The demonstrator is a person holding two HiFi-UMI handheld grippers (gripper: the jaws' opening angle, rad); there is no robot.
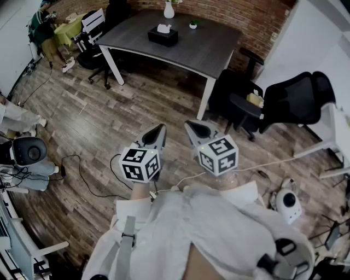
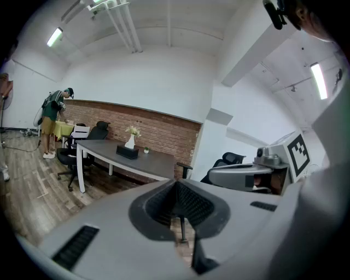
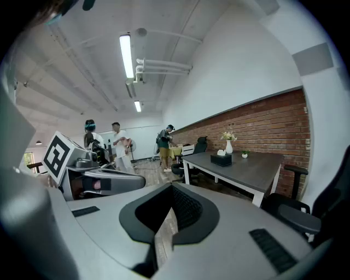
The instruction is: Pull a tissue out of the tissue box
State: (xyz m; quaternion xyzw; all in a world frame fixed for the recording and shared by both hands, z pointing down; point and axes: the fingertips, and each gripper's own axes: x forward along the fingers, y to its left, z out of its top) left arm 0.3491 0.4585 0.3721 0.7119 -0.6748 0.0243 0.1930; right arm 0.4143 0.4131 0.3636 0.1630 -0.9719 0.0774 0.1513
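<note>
A black tissue box [image 1: 162, 36] with a white tissue sticking up from its top stands on the dark grey table [image 1: 202, 49] far ahead, also small in the left gripper view [image 2: 127, 152] and the right gripper view [image 3: 221, 159]. My left gripper [image 1: 158, 130] and right gripper [image 1: 191, 128] are held side by side close to my body, well short of the table. Both are shut with nothing between the jaws. The left gripper's tips meet [image 2: 176, 185], and so do the right gripper's [image 3: 171, 190].
A white vase [image 1: 169, 9] and a small potted plant [image 1: 193, 24] stand behind the box. Black office chairs [image 1: 298, 101] sit right of the table, another [image 1: 90, 52] at its left. Cables [image 1: 87, 175] lie on the wooden floor. People stand at the far left [image 1: 44, 30].
</note>
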